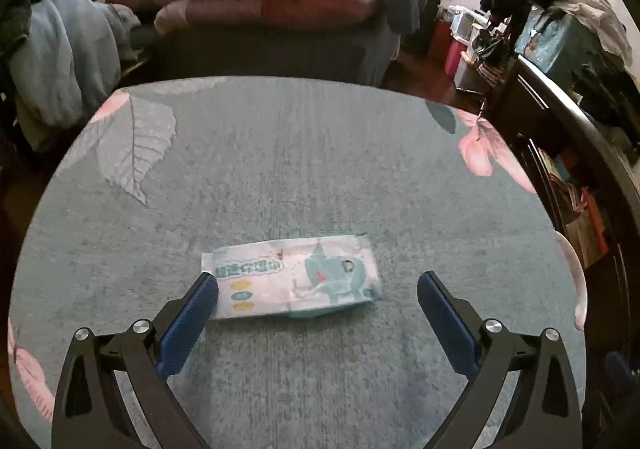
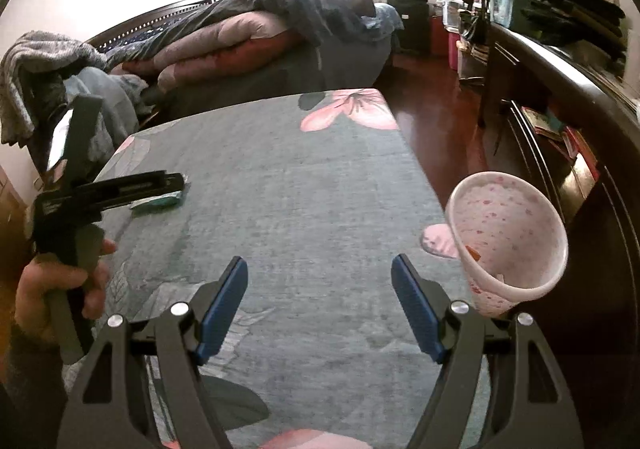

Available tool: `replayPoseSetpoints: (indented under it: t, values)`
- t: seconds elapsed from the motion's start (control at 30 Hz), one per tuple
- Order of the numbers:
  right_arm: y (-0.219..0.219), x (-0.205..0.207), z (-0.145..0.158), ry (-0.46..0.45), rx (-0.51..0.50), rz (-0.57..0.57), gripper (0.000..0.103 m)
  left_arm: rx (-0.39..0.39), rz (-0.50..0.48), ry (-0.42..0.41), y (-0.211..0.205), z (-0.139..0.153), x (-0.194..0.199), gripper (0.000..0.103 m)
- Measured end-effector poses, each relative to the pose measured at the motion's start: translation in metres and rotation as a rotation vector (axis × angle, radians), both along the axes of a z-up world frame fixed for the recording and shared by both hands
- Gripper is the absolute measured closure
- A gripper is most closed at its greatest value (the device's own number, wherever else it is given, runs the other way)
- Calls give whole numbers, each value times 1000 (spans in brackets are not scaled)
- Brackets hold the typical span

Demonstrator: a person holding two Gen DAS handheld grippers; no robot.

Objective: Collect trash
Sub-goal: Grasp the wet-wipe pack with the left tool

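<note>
A pink-speckled white bin (image 2: 506, 245) stands off the right edge of the grey-green floral bedspread (image 2: 288, 177), at about three o'clock from the right gripper (image 2: 318, 305). Its mouth tilts toward the camera; a small orange scrap lies near the inner wall and little else can be made out inside.

In the left wrist view, a flat wet-wipes packet (image 1: 294, 277), white with a teal cartoon figure, lies on the bedspread (image 1: 304, 153) just ahead of the left gripper (image 1: 318, 287). The fingers are spread wide: the left blue pad (image 1: 190, 323) overlaps the packet's near-left corner, though contact cannot be judged, and the right pad (image 1: 448, 323) stands clear of its right end, so the packet sits between the tips, skewed toward eleven o'clock, with nothing pinched.

The right gripper's fingers are parted with only bare bedspread between them.

Only the right wrist view shows the bin, and it also shows the person's left hand (image 2: 60, 285) at nine o'clock gripping the other tool, its tips over the packet's teal edge (image 2: 158, 203). Only the left wrist view shows the packet's printed face.
</note>
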State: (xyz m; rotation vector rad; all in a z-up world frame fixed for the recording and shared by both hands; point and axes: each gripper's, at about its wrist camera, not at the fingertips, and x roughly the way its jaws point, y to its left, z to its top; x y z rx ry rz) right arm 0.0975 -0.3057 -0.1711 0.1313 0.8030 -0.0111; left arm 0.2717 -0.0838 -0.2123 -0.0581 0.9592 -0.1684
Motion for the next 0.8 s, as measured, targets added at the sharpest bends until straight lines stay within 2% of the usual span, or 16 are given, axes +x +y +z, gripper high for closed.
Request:
replayPoseSetpoints:
  t: [0.23, 0.33, 0.43, 0.5, 0.53, 0.6, 0.7, 0.73, 0.8]
  values:
    - [16, 9, -2, 11, -1, 35, 28, 93, 7, -13, -5, -11, 7, 4]
    - [19, 11, -3, 16, 0, 45, 28, 122, 9, -36, -4, -13, 7, 8]
    - [19, 11, -4, 19, 3, 53, 28, 123, 13, -53, -1, -11, 5, 21]
    - [21, 10, -3, 17, 4, 59, 28, 107, 16, -62, 5, -8, 5, 37]
    - [22, 9, -3, 15, 5, 62, 28, 92, 16, -63, 7, -7, 6, 42]
    - [23, 9, -3, 13, 8, 66, 28, 53, 17, -65, 14, -5, 8, 64]
    - [25, 7, -2, 11, 12, 72, 28, 9, 12, -60, 20, -3, 7, 81]
    - [26, 6, -1, 9, 12, 75, 28, 0, 10, -63, 20, -1, 6, 91]
    - [27, 5, 0, 7, 12, 79, 28, -28, -1, -86, 20, 4, 0, 92]
